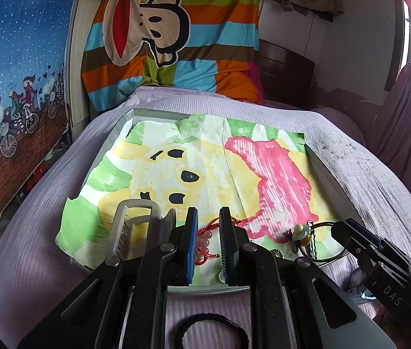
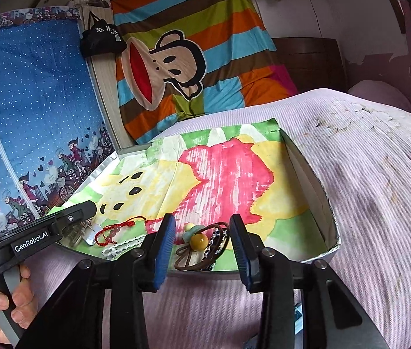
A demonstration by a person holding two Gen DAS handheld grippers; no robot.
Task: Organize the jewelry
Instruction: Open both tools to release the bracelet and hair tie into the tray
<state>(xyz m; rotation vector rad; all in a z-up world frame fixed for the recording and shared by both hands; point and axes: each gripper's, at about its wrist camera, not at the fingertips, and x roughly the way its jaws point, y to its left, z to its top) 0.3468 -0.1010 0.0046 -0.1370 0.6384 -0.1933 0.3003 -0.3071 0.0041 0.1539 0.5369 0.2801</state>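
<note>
A shallow tray [image 1: 327,174] lined with a painted paper [image 1: 205,160] lies on the bed. A red cord bracelet with pink beads [image 1: 206,240] lies at its near edge, between the fingers of my left gripper [image 1: 208,218], which is open just above it. A clear comb-like clip [image 1: 132,229] lies to its left. In the right wrist view my right gripper [image 2: 202,226] is open over brown hair ties with a yellow bead and a pale green charm [image 2: 201,241]. The red bracelet [image 2: 112,232], a white chain [image 2: 124,245] and the left gripper's finger [image 2: 74,215] show to the left.
The tray [image 2: 318,203] sits on a lilac ribbed bedspread [image 2: 365,174]. A black hair loop [image 1: 211,331] lies on the spread below my left gripper. A striped monkey quilt [image 1: 170,35] and a blue curtain [image 1: 16,72] stand behind.
</note>
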